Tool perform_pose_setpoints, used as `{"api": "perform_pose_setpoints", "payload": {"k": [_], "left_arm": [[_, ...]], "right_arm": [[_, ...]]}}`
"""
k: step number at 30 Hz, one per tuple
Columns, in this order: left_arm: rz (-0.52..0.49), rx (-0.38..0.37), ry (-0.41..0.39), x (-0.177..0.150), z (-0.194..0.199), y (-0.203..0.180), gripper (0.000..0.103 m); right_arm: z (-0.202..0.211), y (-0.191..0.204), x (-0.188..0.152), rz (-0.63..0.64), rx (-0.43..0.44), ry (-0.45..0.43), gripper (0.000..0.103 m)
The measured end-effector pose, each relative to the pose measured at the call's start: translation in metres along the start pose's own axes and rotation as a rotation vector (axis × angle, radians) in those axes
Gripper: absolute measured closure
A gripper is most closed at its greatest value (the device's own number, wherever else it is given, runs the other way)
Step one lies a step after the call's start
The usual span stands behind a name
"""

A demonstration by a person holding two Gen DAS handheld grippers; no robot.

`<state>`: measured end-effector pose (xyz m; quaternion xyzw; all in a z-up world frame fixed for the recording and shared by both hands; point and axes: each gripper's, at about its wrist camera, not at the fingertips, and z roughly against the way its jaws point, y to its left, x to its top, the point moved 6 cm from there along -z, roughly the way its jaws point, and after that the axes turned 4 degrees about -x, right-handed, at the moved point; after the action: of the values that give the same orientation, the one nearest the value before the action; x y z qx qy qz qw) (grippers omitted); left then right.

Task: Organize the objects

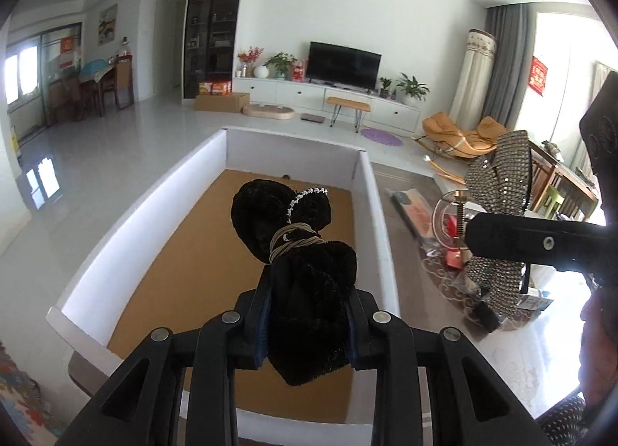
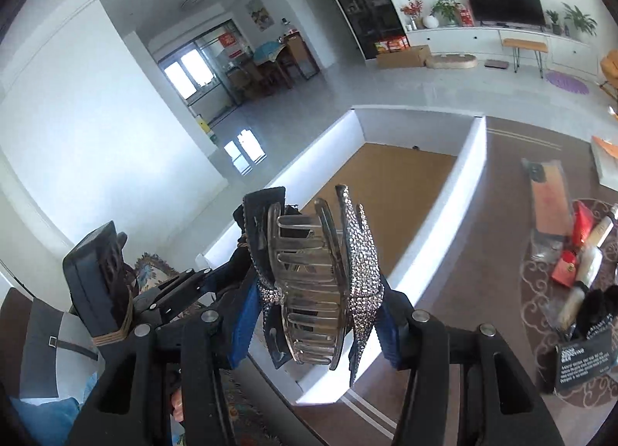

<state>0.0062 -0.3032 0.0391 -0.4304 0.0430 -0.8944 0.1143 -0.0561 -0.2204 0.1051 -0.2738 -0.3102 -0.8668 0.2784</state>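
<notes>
In the left wrist view my left gripper [image 1: 307, 314] is shut on a black fuzzy hair bow [image 1: 282, 210] tied with a beige elastic and a pearl trim. It hangs over a white-walled box [image 1: 154, 206] with a bare brown floor. In the right wrist view my right gripper [image 2: 314, 314] is shut on a rhinestone bow hair clip [image 2: 359, 253] with a metal claw, held above the box's near right wall [image 2: 463, 183]. The left wrist view shows that clip [image 1: 498, 183] to the right of the box, with one of the right gripper's fingers [image 1: 540, 243] across it.
The box sits on a brown table [image 2: 502, 160]. To its right, a round patterned mat [image 2: 537, 291] carries bottles, red packets and a black card [image 2: 583, 361]. A flat packaged item [image 2: 548, 199] lies behind the mat. A glass globe ornament [image 1: 452, 214] stands beside the box.
</notes>
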Motion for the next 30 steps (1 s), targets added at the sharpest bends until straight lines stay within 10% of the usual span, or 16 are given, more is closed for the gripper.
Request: {"api": "perform_pose_setpoints", "payload": {"k": [5,9,19,30], "left_arm": [[0.082,0.142,0.14,-0.016,-0.043,0.054,0.047],[0.081,0.148,0.099,-0.02,-0.039,0.04,0.034],[-0.14,-0.301,0.115,-0.054,-0.029,-0.162,0.0],[-0.262,-0.235,0.234,-0.117,-0.142,-0.249,0.0]], "right_arm": [[-0.072,0.002,0.001,-0.116,0.053,0.141,0.027],[-0.053,-0.031,-0.009,-0.177,0.041,0.059,0.012],[0.077,-0.207,-0.17,-0.454,-0.619,-0.086,0.002],[0.177,-0.326,-0.238,-0.55,-0.94,-0.135,0.001]]}}
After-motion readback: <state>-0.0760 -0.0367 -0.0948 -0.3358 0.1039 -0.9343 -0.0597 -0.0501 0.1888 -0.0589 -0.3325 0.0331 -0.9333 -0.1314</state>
